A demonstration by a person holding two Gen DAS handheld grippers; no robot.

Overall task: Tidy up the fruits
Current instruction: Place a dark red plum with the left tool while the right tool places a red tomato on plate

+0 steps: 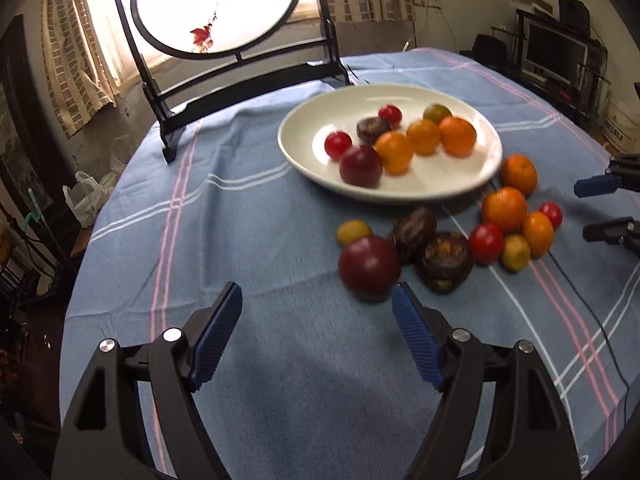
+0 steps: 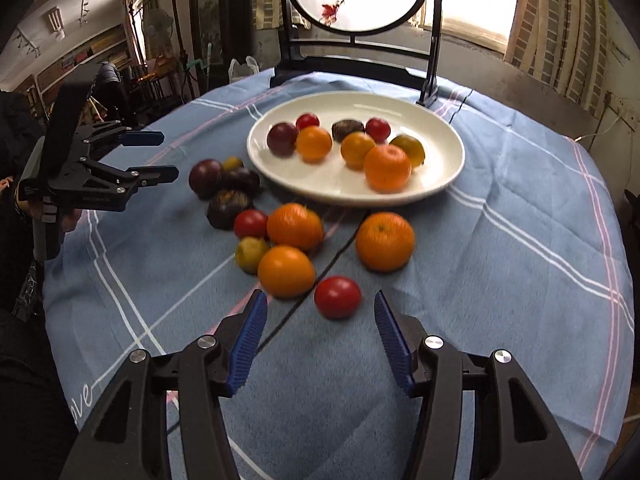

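Observation:
A white plate (image 1: 308,160) (image 2: 440,184) holds several fruits: oranges, red tomatoes, a dark plum and a brown fruit. More fruit lies loose on the cloth in front of it. My left gripper (image 1: 318,300) is open and empty, with a dark red plum (image 1: 369,267) just ahead of its right finger. My right gripper (image 2: 320,304) is open and empty, with a red tomato (image 2: 338,296) between its fingertips on the cloth. An orange (image 2: 286,271) lies just left of the tomato. Two brown fruits (image 1: 444,260) sit beside the plum.
A round painted screen on a black stand (image 1: 240,80) (image 2: 360,40) stands behind the plate. The blue checked cloth (image 1: 240,220) covers a round table. A black cable (image 2: 320,276) runs across the cloth under the fruit. The left gripper also shows in the right wrist view (image 2: 166,156).

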